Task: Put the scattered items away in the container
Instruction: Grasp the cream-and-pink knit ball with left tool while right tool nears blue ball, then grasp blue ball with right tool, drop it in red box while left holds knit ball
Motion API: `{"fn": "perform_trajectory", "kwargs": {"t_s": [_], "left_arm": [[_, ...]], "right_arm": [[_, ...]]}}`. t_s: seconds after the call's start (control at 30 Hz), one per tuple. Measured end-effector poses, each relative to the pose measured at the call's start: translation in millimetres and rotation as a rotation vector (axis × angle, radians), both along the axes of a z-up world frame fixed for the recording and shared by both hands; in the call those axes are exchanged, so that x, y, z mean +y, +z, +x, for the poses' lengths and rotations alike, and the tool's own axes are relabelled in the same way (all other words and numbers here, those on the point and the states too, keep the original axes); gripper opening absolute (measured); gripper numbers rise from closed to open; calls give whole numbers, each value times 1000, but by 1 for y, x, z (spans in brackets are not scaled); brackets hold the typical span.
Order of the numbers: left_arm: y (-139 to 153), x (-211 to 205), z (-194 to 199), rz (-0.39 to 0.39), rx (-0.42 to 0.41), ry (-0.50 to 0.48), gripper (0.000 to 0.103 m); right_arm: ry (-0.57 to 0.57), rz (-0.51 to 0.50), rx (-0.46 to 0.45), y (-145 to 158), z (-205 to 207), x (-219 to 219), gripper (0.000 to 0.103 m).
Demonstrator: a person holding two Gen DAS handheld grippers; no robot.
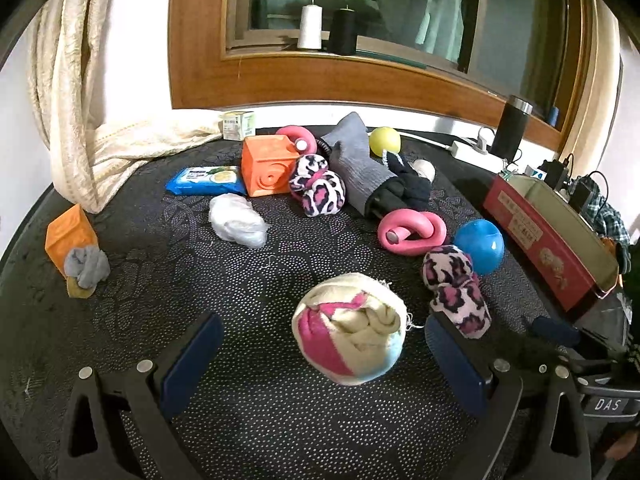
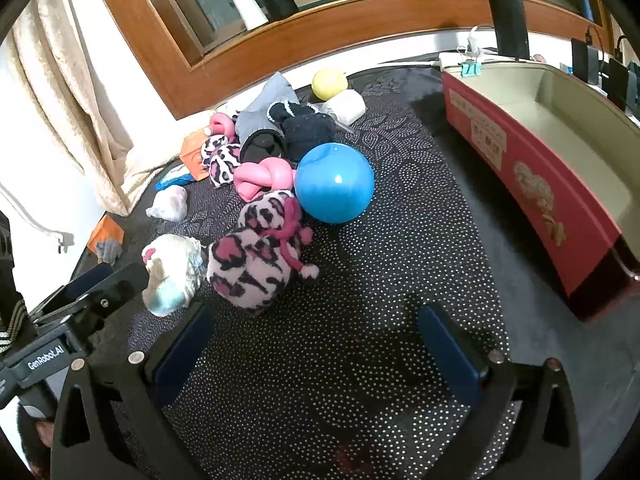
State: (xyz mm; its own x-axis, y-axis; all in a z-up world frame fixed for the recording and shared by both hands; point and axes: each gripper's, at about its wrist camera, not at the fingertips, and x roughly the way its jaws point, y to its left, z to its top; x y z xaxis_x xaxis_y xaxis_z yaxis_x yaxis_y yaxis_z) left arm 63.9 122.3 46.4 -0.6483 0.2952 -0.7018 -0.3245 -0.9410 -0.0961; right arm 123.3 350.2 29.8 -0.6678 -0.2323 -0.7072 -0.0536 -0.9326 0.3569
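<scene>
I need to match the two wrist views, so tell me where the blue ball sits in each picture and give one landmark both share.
Left wrist view: the blue ball lies right of centre, between the pink knotted ring and the red container.
Right wrist view: the blue ball sits centre, above the middle, right of the pink knotted ring.
Shared landmark: the yellow ball near the window wall.

Both low, sharing blue ball (image 1: 479, 245)

Two pink rings (image 1: 412, 232), two orange blocks (image 1: 268, 166).
</scene>
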Motion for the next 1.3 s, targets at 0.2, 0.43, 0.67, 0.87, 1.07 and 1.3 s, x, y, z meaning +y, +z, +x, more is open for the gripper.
{"fn": "perform_trajectory", "kwargs": {"t_s": [0.2,0.43,0.67,0.87,1.07,1.3], "left_arm": [[-6,9,-2,-20,-8,-15,103],[-20,17,-10,-65,-31,-14,103],[-29,20,-17,-56,-71,-32,72],[-27,17,-15,-20,-63,-40,69],[-18,6,-14,36,-16,-2,69],[-14,-2,-17,80,-9,3,69]], "right_arm": [[-38,-35,37,3,9,7,103],[-92,-69,92,7,19,13,103],[-85,-30,120,11,20,6,97],[-58,16,97,10,16,-2,82],[-73,53,96,20,4,0,81],[-72,55,94,31,-33,6,81]]}}
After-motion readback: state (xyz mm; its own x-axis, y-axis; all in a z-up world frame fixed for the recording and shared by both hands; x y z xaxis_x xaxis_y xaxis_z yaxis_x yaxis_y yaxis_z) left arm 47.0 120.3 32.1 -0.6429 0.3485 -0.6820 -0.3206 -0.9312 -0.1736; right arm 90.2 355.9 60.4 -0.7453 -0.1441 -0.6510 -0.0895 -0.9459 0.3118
